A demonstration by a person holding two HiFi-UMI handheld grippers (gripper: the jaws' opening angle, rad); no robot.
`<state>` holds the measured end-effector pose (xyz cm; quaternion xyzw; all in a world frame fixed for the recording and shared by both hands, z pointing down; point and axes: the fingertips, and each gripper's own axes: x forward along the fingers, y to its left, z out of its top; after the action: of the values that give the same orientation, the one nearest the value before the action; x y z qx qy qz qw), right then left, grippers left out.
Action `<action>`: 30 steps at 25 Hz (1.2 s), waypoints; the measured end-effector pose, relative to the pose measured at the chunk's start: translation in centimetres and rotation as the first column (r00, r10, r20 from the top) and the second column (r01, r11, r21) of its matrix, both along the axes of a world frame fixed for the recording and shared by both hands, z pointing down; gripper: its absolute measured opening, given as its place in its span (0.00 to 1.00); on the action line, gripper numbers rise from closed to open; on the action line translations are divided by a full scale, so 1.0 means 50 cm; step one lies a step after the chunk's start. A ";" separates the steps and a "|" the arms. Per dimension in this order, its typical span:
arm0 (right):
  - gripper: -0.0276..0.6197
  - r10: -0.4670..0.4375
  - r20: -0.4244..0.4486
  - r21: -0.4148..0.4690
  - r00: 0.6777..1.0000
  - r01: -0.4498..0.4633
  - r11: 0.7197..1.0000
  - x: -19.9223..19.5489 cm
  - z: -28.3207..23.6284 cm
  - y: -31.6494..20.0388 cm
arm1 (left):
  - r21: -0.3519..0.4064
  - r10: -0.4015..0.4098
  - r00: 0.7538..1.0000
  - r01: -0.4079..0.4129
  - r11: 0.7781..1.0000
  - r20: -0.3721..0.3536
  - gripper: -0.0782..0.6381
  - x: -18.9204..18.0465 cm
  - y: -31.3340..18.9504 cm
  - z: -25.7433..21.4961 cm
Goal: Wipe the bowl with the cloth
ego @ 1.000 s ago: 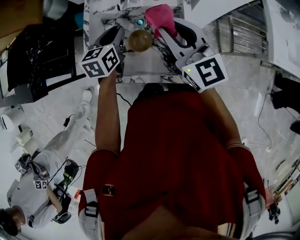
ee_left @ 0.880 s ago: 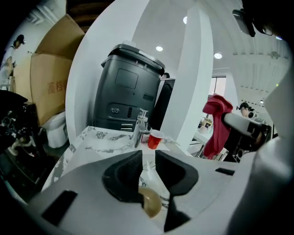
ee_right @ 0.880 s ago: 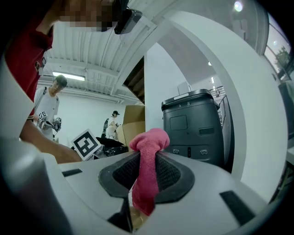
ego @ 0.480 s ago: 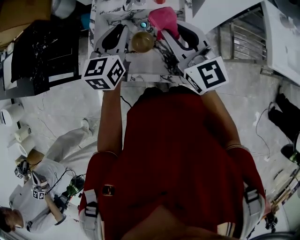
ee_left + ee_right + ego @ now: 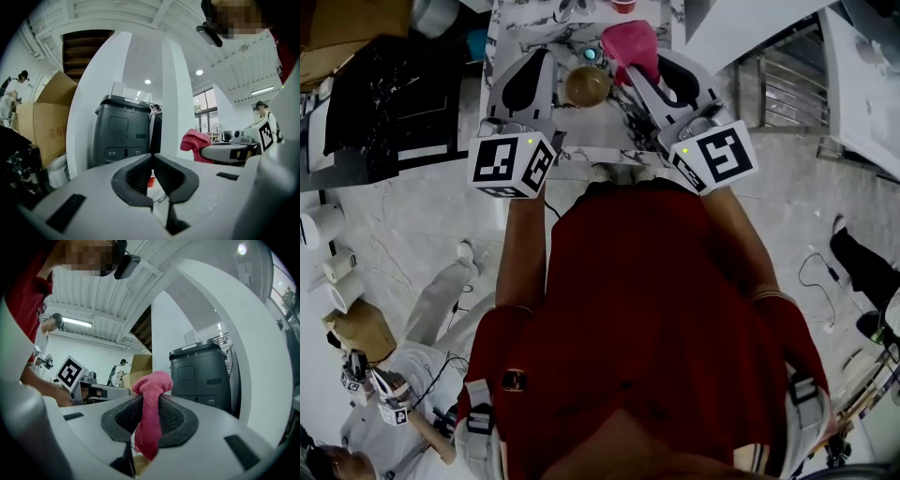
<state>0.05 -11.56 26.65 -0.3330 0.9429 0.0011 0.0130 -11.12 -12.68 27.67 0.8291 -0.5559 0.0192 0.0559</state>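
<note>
A brown bowl [image 5: 586,86] stands on the marble table [image 5: 581,141], between my two grippers in the head view. My right gripper [image 5: 625,64] is shut on a pink cloth [image 5: 630,39], which bunches above the jaws just up and right of the bowl. In the right gripper view the cloth [image 5: 151,418] hangs down between the pads of that gripper [image 5: 150,401], and a bit of the yellowish bowl [image 5: 139,467] shows below. My left gripper [image 5: 546,61] lies close beside the bowl's left. Its pads meet in the left gripper view [image 5: 152,159], with nothing seen between them.
A small teal object [image 5: 590,54] and a red cup [image 5: 623,5] sit at the table's far end. A metal rack [image 5: 787,66] stands to the right and dark equipment [image 5: 375,103] to the left. Beyond are a dark grey bin [image 5: 124,131] and a cardboard box [image 5: 42,126].
Both marker cubes have come lower in the head view, and the left one has turned. The bowl and the held cloth keep their places on the table.
</note>
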 end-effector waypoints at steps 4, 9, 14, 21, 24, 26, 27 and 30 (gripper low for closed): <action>0.17 -0.007 0.006 0.006 1.000 0.007 1.000 -0.002 -0.006 0.012 | 0.049 -0.008 1.000 0.008 0.999 0.011 0.13 0.001 0.019 -0.022; 0.17 -0.010 0.015 0.009 1.000 0.010 1.000 0.004 -0.012 0.030 | 0.103 -0.003 1.000 0.000 0.995 0.028 0.12 0.009 0.050 -0.048; 0.17 -0.011 0.021 0.013 1.000 0.010 1.000 0.006 -0.019 0.041 | 0.128 0.001 1.000 -0.005 0.992 0.030 0.12 0.010 0.072 -0.059; 0.17 0.000 0.020 0.025 1.000 0.000 1.000 0.017 -0.021 0.051 | 0.139 0.005 0.999 -0.010 0.990 0.036 0.12 0.011 0.090 -0.058; 0.17 0.004 0.015 0.027 1.000 -0.004 1.000 0.017 -0.018 0.048 | 0.141 0.007 0.999 -0.012 0.990 0.038 0.12 0.010 0.088 -0.055; 0.17 0.005 0.010 0.027 1.000 -0.005 1.000 0.015 -0.016 0.046 | 0.141 0.006 0.999 -0.011 0.990 0.036 0.12 0.006 0.086 -0.053; 0.17 0.005 0.008 0.027 1.000 -0.005 1.000 0.014 -0.015 0.045 | 0.140 0.006 0.999 -0.010 0.990 0.036 0.12 0.004 0.085 -0.052; 0.17 0.006 0.005 0.024 1.000 -0.006 1.000 0.009 -0.013 0.042 | 0.137 0.004 0.999 -0.009 0.991 0.034 0.12 -0.001 0.081 -0.051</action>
<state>0.53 -9.45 25.99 -0.3356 0.9417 0.0117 0.0194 -11.19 -8.62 25.12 0.8325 -0.5540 -0.0050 -0.0107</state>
